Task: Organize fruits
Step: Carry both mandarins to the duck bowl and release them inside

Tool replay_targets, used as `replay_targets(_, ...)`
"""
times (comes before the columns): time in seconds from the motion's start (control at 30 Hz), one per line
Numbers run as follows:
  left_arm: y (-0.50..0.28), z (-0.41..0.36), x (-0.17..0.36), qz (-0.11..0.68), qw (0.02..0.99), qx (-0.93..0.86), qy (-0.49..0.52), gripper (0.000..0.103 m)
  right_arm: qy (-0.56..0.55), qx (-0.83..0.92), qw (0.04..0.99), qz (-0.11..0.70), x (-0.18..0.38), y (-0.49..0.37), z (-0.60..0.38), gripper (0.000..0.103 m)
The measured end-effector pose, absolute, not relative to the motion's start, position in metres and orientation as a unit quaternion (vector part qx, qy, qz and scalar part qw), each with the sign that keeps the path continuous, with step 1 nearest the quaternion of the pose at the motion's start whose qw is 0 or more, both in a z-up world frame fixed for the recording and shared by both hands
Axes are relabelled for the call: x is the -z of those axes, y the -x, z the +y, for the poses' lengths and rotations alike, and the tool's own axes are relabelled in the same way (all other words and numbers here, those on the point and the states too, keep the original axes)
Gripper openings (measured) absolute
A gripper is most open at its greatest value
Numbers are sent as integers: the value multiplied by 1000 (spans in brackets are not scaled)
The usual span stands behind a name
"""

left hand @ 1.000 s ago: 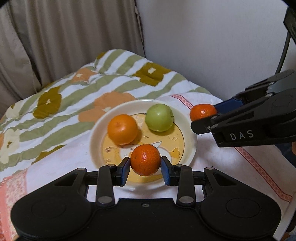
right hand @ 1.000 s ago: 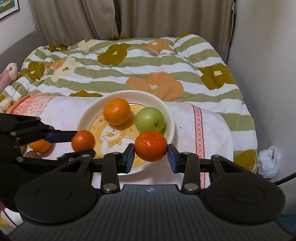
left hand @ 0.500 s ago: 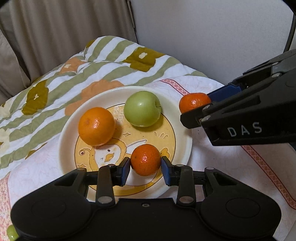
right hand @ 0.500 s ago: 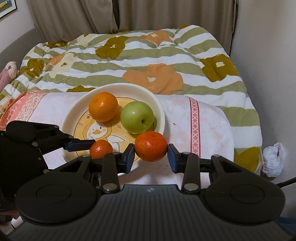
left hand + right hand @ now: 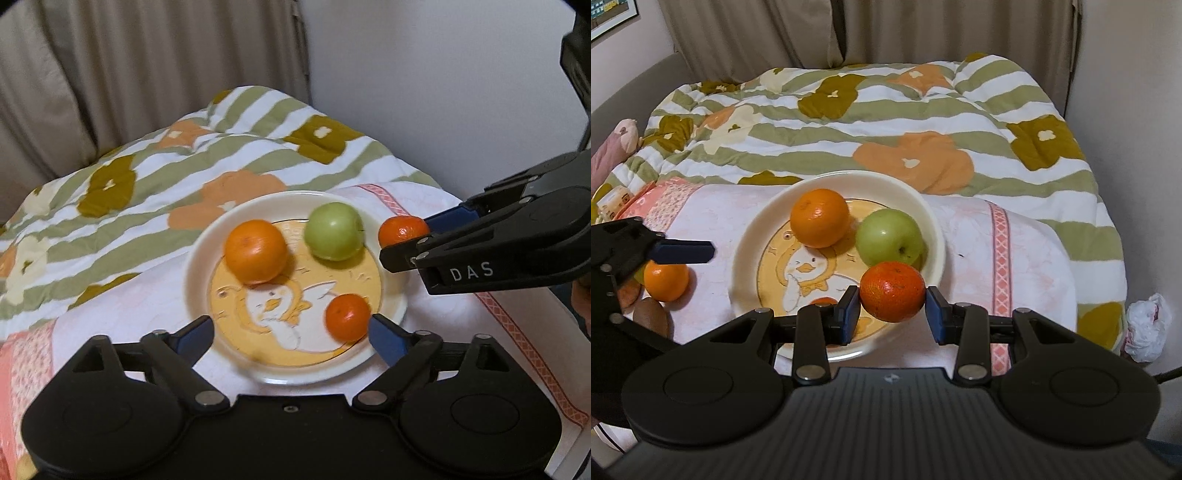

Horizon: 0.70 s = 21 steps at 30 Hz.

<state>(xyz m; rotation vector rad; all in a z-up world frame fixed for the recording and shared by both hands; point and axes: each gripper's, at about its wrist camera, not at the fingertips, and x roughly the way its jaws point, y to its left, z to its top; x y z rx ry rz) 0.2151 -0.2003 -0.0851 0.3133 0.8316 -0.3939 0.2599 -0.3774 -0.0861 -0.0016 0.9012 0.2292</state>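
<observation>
- The left gripper (image 5: 290, 328), low in the left wrist view, has its jaws opening wide; a small tangerine (image 5: 348, 316) lies on the plate (image 5: 199, 258), just inside the right-hand blue pad, with nothing pressing on it.
- The right gripper (image 5: 892, 314) is clamped on a reddish tangerine (image 5: 892, 291), both blue pads tight against its sides; this fruit hangs above the plate's near right rim.
- On the plate sit a large orange (image 5: 820, 218) at the upper left and a green apple (image 5: 890, 236) to its right, close together but whether touching is hard to tell.
- The relation that matters: the free space on the plate lies down and left of the held tangerine in the right wrist view, over the duck picture, in front of the apple.
- The tangerine is near round, so no long axis constrains its release.
- The right gripper is by far the nearer; I judge a short lowering toward the plate's centre comes next.
- Off the plate at the left edge of that view lie another orange (image 5: 666, 278) and a brown fruit (image 5: 652, 317), nearer the left gripper.
</observation>
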Motion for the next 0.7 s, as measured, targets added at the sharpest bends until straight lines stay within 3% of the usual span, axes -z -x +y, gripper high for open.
replay_targets(0.6,-200,-157,80,423,890,137,-102,99,-12,-127,883,453,112,-287,-359,55)
replay_targets(0.67,-197,-154,80,421,891,135,-102,99,-7,-129,884,448,112,-287,-358,60)
replay_targets(0.7,-196,-154,80,420,892,136,-100,99,-5,-128,884,449,113,-287,-358,71)
